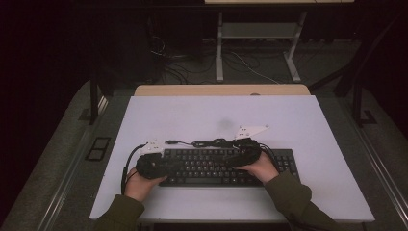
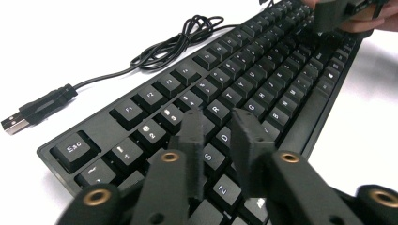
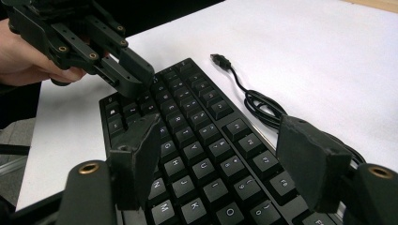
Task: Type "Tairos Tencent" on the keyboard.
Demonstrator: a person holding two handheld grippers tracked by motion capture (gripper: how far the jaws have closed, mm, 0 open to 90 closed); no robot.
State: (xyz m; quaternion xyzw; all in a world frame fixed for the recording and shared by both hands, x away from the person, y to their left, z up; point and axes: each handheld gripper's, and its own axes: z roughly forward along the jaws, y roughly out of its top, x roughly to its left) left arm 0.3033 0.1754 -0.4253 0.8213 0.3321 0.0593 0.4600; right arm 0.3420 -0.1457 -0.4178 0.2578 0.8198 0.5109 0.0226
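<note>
Keyboard — the long black plastic one with many small keys — lies flat on the white table, near the person's edge. Its long side runs from left to right across the table. Its thin black cable curls on the table just behind it, and the plug lies loose there. The left gripper sits low over the left end of the keys, right above the S and D keys. Its jaws stand close, with a small gap and nothing between them. The right gripper hangs over the right half — its jaws stand wide and hold nothing. Both are above the keys, so the next move is probably straight down, and the left gripper looks nearer to pressing one.
</note>
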